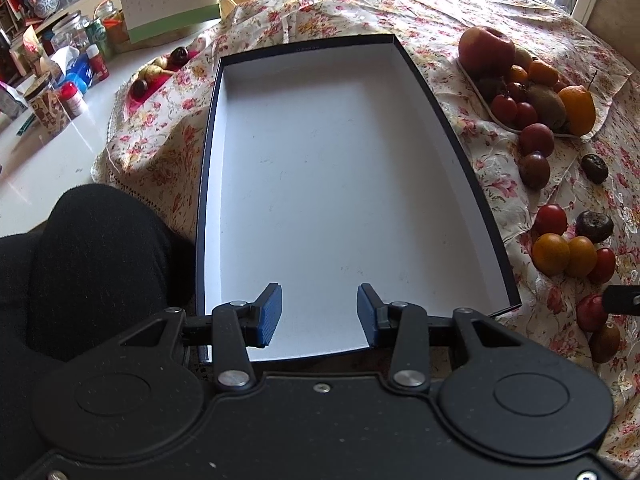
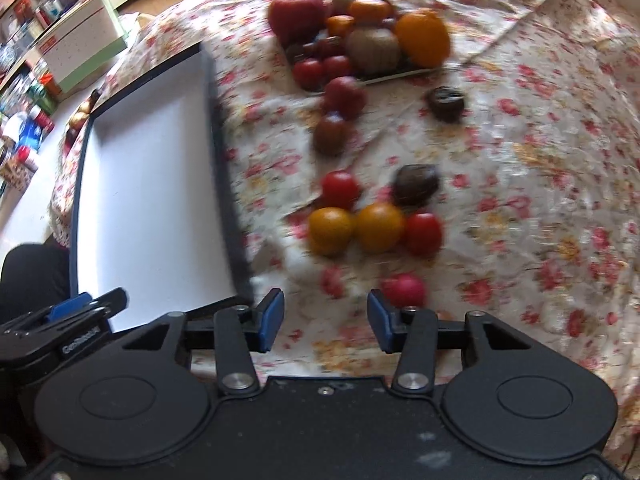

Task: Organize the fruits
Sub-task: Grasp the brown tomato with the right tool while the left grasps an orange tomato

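On the table, right claw (image 2: pixel 326 320): apart, empty, near red fruit (image 2: pixel 404 290).
Left claw (image 1: pixel 319 314): apart, empty, over box (image 1: pixel 460 152).
Risk: round fruit rolls from an off-centre pinch.

A long flat box with dark blue walls and a white inside (image 1: pixel 486 204) lies open on the flowery cloth, with nothing in it. To its right a small white tray (image 1: pixel 482 98) is piled with fruit: a big red apple (image 1: pixel 486 50), a fuzzy brown kiwi (image 1: pixel 548 104), a big orange (image 1: pixel 578 110) and little red tomatoes (image 1: pixel 504 108). More fruit lies loose on the cloth nearer by: two round yellow-orange fruits (image 2: pixel 332 230) touching side by side, red tomatoes (image 2: pixel 340 189) beside them, and dark wrinkly fruits (image 2: pixel 416 185).
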Demonstrator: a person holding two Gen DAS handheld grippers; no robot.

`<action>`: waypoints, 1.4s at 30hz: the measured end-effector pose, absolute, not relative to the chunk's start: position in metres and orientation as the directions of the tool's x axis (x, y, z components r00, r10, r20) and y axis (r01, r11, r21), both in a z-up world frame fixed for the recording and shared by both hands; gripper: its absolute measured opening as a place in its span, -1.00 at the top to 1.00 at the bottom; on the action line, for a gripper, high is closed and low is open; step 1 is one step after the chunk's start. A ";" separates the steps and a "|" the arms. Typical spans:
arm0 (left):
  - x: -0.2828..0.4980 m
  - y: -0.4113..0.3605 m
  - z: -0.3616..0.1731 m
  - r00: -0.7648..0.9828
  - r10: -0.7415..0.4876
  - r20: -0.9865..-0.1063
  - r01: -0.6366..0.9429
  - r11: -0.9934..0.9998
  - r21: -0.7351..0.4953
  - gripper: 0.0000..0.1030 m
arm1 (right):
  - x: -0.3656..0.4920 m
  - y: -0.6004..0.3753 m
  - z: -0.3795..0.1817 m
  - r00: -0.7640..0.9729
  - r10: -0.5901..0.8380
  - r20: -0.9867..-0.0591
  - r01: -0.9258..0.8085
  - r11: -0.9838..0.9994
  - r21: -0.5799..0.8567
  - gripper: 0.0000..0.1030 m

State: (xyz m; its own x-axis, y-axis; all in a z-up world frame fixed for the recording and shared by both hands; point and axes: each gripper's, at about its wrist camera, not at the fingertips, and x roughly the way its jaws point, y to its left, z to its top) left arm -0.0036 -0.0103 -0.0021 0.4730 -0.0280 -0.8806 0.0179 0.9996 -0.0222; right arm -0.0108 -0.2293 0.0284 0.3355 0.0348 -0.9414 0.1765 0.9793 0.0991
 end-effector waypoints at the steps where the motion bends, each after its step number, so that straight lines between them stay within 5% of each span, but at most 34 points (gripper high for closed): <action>1: -0.004 -0.011 -0.001 0.479 -0.034 -0.877 0.025 0.999 -0.025 0.06 | -0.011 -0.240 0.030 0.329 0.029 -0.944 0.194 0.976 0.098 0.05; 9: -0.004 -0.019 -0.001 0.486 -0.032 -0.873 0.055 0.998 -0.006 0.06 | -0.024 -0.306 0.026 0.283 -0.063 -0.957 0.288 0.957 0.022 0.09; 17: -0.008 -0.026 0.002 0.506 -0.033 -0.862 0.087 0.996 0.013 0.06 | -0.035 -0.303 -0.010 0.241 0.100 -0.965 0.222 0.963 0.155 0.10; 42: 0.031 -0.166 0.014 0.378 -0.228 -0.897 0.414 0.908 -0.056 0.06 | -0.037 -0.325 -0.020 0.271 0.127 -0.954 0.261 0.945 0.200 0.26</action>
State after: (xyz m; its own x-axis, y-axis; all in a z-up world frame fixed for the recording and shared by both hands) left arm 0.0315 -0.1658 0.0138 0.3782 -0.2278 -0.8973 0.4144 0.9084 -0.0559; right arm -0.0366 -0.3252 -0.0196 0.2714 0.1268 -0.9541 0.2607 0.9445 0.1997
